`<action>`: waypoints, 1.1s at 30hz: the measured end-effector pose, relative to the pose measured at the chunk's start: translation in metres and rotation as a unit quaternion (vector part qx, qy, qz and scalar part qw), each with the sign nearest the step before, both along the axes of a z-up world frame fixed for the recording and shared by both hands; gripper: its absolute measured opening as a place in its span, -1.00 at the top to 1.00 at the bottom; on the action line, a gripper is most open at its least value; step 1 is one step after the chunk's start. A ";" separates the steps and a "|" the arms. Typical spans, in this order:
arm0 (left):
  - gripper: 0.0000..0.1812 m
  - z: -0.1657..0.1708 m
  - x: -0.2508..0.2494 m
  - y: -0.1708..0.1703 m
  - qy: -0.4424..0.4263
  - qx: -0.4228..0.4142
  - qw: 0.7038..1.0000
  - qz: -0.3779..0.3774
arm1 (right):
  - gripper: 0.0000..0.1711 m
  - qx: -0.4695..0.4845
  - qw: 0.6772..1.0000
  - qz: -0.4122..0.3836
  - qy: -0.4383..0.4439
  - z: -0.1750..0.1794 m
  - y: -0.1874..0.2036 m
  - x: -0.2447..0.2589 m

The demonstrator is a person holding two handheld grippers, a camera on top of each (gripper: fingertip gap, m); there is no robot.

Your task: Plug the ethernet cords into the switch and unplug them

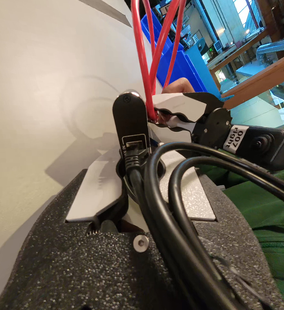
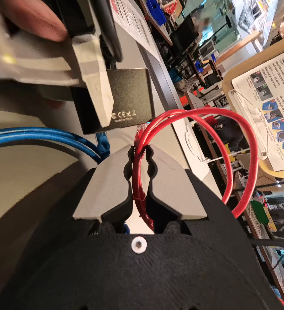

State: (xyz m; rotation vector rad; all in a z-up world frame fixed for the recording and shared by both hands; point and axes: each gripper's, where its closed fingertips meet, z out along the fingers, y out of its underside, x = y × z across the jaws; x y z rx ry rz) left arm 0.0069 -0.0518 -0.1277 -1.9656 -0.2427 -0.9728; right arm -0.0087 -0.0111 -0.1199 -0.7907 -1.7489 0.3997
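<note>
My left gripper [image 1: 134, 156] is shut on the black switch [image 1: 131, 120], which I see end-on between its white fingers [image 1: 94, 184]. A black cable [image 1: 156, 192] is plugged into the switch's near end and loops over the gripper. My right gripper [image 2: 140, 148] is shut on a looped red ethernet cord [image 2: 138, 176] just behind its plug [image 2: 138, 132]. The plug's tip is at the port face of the switch [image 2: 129, 94]; I cannot tell whether it is seated. A blue cord's plug [image 2: 102, 144] sits in the same face. The right gripper [image 1: 156, 115] also shows in the left wrist view.
The white table [image 1: 37, 83] lies under the switch. Blue bins [image 1: 176, 55] stand at its far edge. An instruction board [image 2: 263, 109] stands to the right. A green sleeve [image 1: 263, 218] is beside the left gripper, and a person's finger [image 2: 37, 20] rests on that gripper.
</note>
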 end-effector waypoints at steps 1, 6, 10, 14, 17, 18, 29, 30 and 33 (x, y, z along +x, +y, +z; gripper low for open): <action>0.61 0.002 -0.001 0.000 0.013 0.009 1.000 -0.002 | 0.84 -0.002 1.000 0.007 0.008 0.002 0.000 0.000; 0.64 0.014 -0.006 0.003 0.045 0.059 0.997 0.012 | 0.84 0.008 0.998 0.033 0.045 0.013 -0.003 0.001; 0.70 0.026 -0.010 0.004 0.051 0.107 0.993 0.032 | 0.84 0.035 0.995 0.055 0.077 0.022 -0.007 0.003; 0.70 0.039 -0.009 0.002 0.010 0.140 0.989 0.039 | 0.84 0.097 0.987 0.062 0.113 0.034 -0.011 0.007; 0.72 0.044 -0.004 -0.002 -0.064 0.136 0.989 0.004 | 0.85 0.113 0.982 0.084 0.129 0.040 -0.015 0.011; 0.73 0.043 -0.001 -0.003 -0.082 0.128 0.988 -0.009 | 0.85 0.115 0.980 0.095 0.129 0.040 -0.017 0.013; 0.69 0.039 0.021 -0.014 -0.094 0.092 0.987 -0.087 | 0.85 0.130 0.973 0.165 0.094 0.044 -0.027 0.026; 0.69 0.037 0.023 -0.015 -0.092 0.090 0.987 -0.093 | 0.85 0.134 0.973 0.166 0.088 0.044 -0.027 0.026; 0.69 0.037 0.028 -0.017 -0.085 0.089 0.986 -0.110 | 0.85 0.139 0.972 0.172 0.076 0.046 -0.029 0.029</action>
